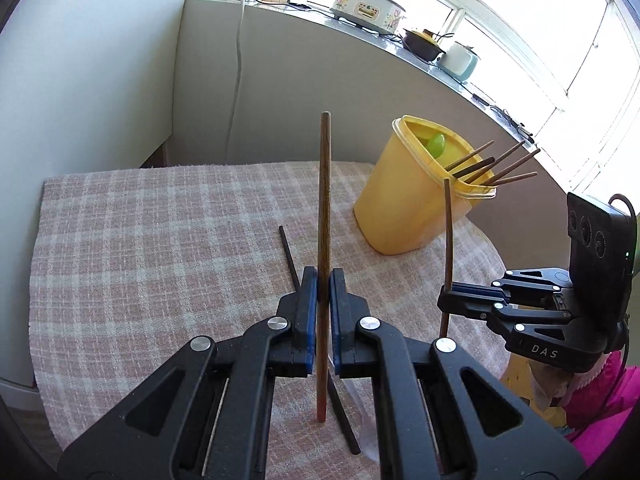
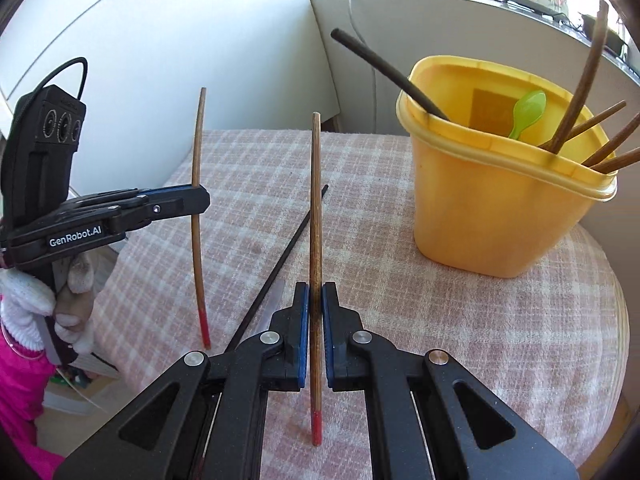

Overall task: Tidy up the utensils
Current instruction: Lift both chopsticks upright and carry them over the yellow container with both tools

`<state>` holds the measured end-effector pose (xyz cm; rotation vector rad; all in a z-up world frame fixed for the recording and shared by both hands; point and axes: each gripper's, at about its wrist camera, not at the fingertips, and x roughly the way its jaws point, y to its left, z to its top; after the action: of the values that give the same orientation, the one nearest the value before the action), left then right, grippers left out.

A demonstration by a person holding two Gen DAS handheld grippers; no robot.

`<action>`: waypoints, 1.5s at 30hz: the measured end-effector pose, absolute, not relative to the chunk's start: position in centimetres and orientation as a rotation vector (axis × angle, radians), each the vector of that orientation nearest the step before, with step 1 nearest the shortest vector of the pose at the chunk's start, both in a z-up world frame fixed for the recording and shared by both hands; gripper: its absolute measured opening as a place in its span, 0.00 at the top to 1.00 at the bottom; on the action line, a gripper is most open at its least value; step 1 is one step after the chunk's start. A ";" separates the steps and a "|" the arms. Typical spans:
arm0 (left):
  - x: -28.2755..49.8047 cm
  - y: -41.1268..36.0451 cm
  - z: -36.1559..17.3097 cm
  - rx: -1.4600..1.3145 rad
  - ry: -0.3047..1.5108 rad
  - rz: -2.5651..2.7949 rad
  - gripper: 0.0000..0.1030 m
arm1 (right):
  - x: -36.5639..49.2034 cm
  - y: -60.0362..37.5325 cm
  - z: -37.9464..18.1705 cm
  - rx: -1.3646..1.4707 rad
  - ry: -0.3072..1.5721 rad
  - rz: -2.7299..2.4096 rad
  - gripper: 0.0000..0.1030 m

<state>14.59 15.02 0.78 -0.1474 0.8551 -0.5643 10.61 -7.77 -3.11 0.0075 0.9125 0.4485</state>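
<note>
I have one brown chopstick clamped upright in the left gripper and another in the right gripper, both above the counter. I'd tilt each tip over the yellow tub at the far right edge before letting go. One black chopstick lies on the counter; the tub holds one green spoon, several chopsticks.

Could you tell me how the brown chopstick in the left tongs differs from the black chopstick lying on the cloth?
The brown chopstick stands upright, clamped in the left tongs; the black chopstick lies flat on the cloth, free of either tongs. The brown one is wood-coloured with a red tip; the black one is dark along all that shows. Both are slim, straight sticks outside the yellow tub.
</note>
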 end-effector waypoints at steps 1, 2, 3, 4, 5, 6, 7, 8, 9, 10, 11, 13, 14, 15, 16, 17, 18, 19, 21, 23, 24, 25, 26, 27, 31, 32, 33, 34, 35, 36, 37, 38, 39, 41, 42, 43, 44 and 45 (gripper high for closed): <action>14.5 15.0 1.3 -0.146 0.842 -0.568 0.96 | 10.2 -8.1 -2.7 0.004 0.895 0.450 0.95; 14.4 14.4 1.6 -0.144 0.828 -0.570 0.96 | 9.8 -8.4 -2.3 0.001 0.880 0.448 0.95; 14.5 14.4 2.1 -0.141 0.815 -0.574 0.96 | 9.5 -8.9 -1.9 -0.001 0.864 0.445 0.95; 14.4 14.3 2.4 -0.138 0.805 -0.579 0.96 | 9.1 -9.3 -1.5 -0.002 0.847 0.443 0.95; 14.4 14.2 2.7 -0.136 0.799 -0.581 0.96 | 8.7 -9.7 -1.2 0.000 0.830 0.441 0.95; 14.5 14.1 3.0 -0.137 0.793 -0.583 0.96 | 8.4 -9.9 -0.8 -0.001 0.815 0.433 0.95; 14.7 14.1 3.3 -0.138 0.787 -0.585 0.96 | 8.2 -10.1 -0.5 -0.002 0.803 0.424 0.95; 14.7 14.0 3.5 -0.141 0.781 -0.588 0.96 | 8.2 -10.2 -0.3 0.000 0.790 0.419 0.95; 14.7 13.8 3.8 -0.142 0.775 -0.591 0.96 | 8.0 -10.5 0.0 0.005 0.780 0.415 0.95; 14.8 13.6 4.0 -0.143 0.766 -0.595 0.96 | 7.9 -10.8 0.3 0.010 0.770 0.411 0.95; 14.8 13.4 4.3 -0.142 0.759 -0.600 0.96 | 7.8 -11.0 0.6 0.013 0.760 0.409 0.95; 15.1 12.9 4.9 -0.134 0.742 -0.603 0.96 | 7.4 -11.5 1.2 0.014 0.741 0.401 0.95; 15.2 12.8 5.2 -0.130 0.732 -0.605 0.96 | 7.4 -11.6 1.4 0.015 0.733 0.397 0.95; 15.3 12.7 5.5 -0.127 0.723 -0.606 0.96 | 7.3 -11.9 1.7 0.018 0.724 0.394 0.95; 15.3 12.7 5.8 -0.126 0.712 -0.608 0.96 | 7.2 -12.1 2.0 0.021 0.715 0.395 0.95; 15.4 12.6 6.2 -0.127 0.702 -0.609 0.96 | 7.1 -12.3 2.3 0.026 0.706 0.393 0.95; 15.5 12.6 6.6 -0.129 0.690 -0.610 0.96 | 7.0 -12.2 2.6 0.032 0.695 0.391 0.95; 15.6 12.6 7.0 -0.131 0.678 -0.611 0.96 | 6.9 -12.3 2.9 0.036 0.683 0.390 0.95; 15.8 12.4 7.9 -0.135 0.652 -0.612 0.96 | 6.8 -12.2 3.5 0.047 0.659 0.387 0.95; 16.0 12.2 8.7 -0.138 0.628 -0.615 0.96 | 6.8 -12.6 4.4 0.055 0.634 0.382 0.95; 16.1 12.1 9.0 -0.140 0.617 -0.617 0.96 | 6.8 -12.7 4.8 0.058 0.620 0.378 0.95; 16.3 12.0 9.4 -0.143 0.608 -0.620 0.96 | 6.9 -13.0 5.3 0.060 0.608 0.374 0.95; 16.6 11.8 9.7 -0.146 0.599 -0.621 0.96 | 6.9 -13.2 5.7 0.063 0.596 0.369 0.95; 16.8 11.6 10.0 -0.149 0.592 -0.621 0.96 | 6.9 -13.3 6.1 0.068 0.585 0.366 0.95; 17.6 10.7 11.1 -0.150 0.557 -0.626 0.96 | 7.1 -14.0 7.7 0.085 0.539 0.354 0.95; 17.7 10.4 11.4 -0.145 0.547 -0.625 0.96 | 7.1 -14.1 8.2 0.086 0.527 0.352 0.95; 17.8 10.2 11.7 -0.141 0.535 -0.625 0.96 | 7.2 -14.3 8.6 0.087 0.516 0.349 0.95; 17.9 10.0 12.0 -0.142 0.525 -0.627 0.96 | 7.2 -14.3 9.0 0.087 0.505 0.347 0.95; 18.1 9.7 12.3 -0.144 0.517 -0.633 0.96 | 7.2 -14.4 9.3 0.086 0.495 0.344 0.95; 18.2 9.5 12.6 -0.144 0.509 -0.637 0.96 | 7.2 -14.4 9.6 0.085 0.486 0.342 0.95; 18.3 9.2 13.0 -0.142 0.500 -0.639 0.96 | 7.3 -14.4 9.9 0.083 0.479 0.340 0.95; 18.4 9.0 13.4 -0.141 0.492 -0.641 0.96 | 7.4 -14.4 10.2 0.081 0.471 0.338 0.95; 18.5 8.8 13.7 -0.142 0.485 -0.643 0.96 | 7.5 -14.4 10.5 0.082 0.464 0.336 0.95; 18.9 8.4 14.2 -0.149 0.473 -0.648 0.96 | 7.6 -14.4 10.8 0.087 0.449 0.332 0.95; 19.0 8.3 14.4 -0.154 0.468 -0.649 0.96 | 7.7 -14.6 11.0 0.092 0.441 0.332 0.95; 19.1 8.2 14.6 -0.159 0.462 -0.653 0.96 | 7.8 -14.7 11.2 0.096 0.433 0.332 0.95; 19.3 8.1 14.8 -0.162 0.457 -0.658 0.96 | 7.8 -14.7 11.4 0.100 0.426 0.330 0.95; 19.4 7.9 15.0 -0.163 0.454 -0.660 0.96 | 7.8 -14.7 11.5 0.102 0.419 0.327 0.95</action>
<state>19.40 7.91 15.00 -0.1634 0.4537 -0.6597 7.84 -14.75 11.54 0.1022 0.4186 0.3273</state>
